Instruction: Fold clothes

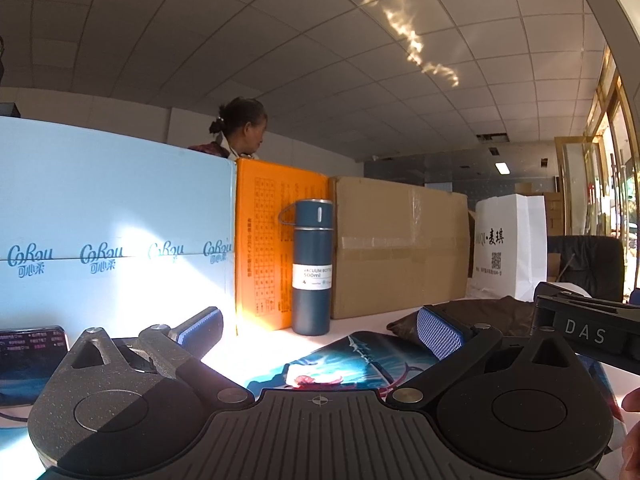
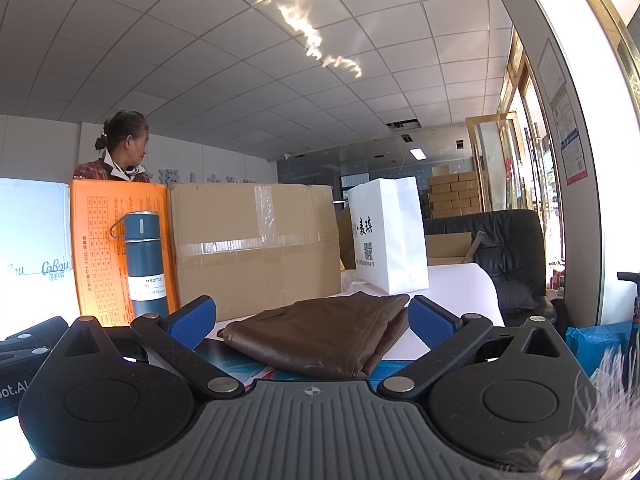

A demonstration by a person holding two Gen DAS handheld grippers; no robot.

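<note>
A folded brown garment (image 2: 320, 336) lies on the white table, partly on a blue printed mat (image 2: 240, 364). My right gripper (image 2: 310, 322) is open, its blue pads on either side of the garment's near end, not closed on it. In the left wrist view the same garment (image 1: 492, 316) lies to the right, behind the right pad. My left gripper (image 1: 320, 330) is open and empty above the printed mat (image 1: 360, 360). The right gripper's black body (image 1: 588, 328) shows at the right edge of the left wrist view.
A blue vacuum bottle (image 1: 312, 268) stands in front of an orange box (image 1: 276, 248), a light-blue box (image 1: 112, 240) and a cardboard box (image 1: 400, 248). A white paper bag (image 1: 512, 248) stands at the right. A phone (image 1: 32, 344) lies at the left. A person (image 1: 240, 128) stands behind the boxes.
</note>
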